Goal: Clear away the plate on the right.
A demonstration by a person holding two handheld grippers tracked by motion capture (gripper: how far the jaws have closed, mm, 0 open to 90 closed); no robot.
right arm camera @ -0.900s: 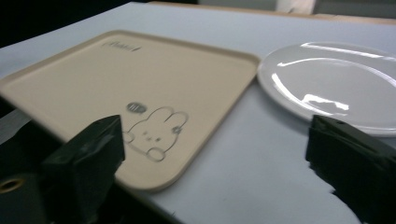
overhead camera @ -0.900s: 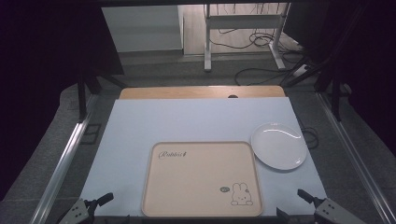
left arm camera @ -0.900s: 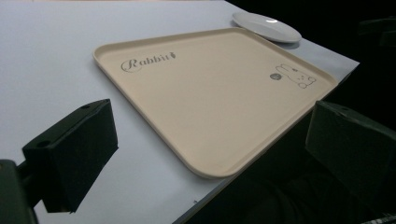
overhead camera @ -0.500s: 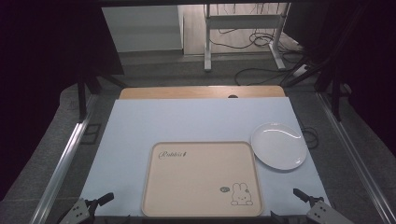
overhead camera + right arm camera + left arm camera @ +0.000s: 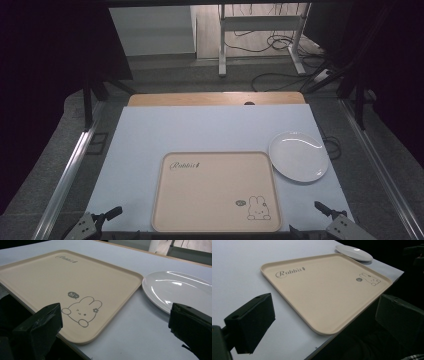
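Note:
A beige tray point(image 5: 215, 192) with a "Rabbit" word and a rabbit drawing lies flat at the near middle of the pale table point(image 5: 200, 127). Nothing lies on it. A white plate point(image 5: 298, 156) sits bare just right of the tray's far right corner. My left gripper point(image 5: 117, 220) is at the table's near left edge, open. In its own view the left gripper point(image 5: 324, 322) has its jaws wide apart, facing the tray point(image 5: 324, 285) and the plate point(image 5: 354, 252). My right gripper point(image 5: 305, 217) is at the near right edge. Seen along its own jaws, the right gripper point(image 5: 116, 327) stands open, facing the tray's rabbit corner point(image 5: 80, 310) and the plate point(image 5: 180, 290).
A wooden strip point(image 5: 215, 98) runs along the table's far edge. Metal rails point(image 5: 65, 175) flank both sides. Cables point(image 5: 280, 80) and a stand's legs point(image 5: 222, 50) lie on the floor beyond the table.
Both grippers have edged slightly inward toward the tray along the near edge. The tray and plate have not moved.

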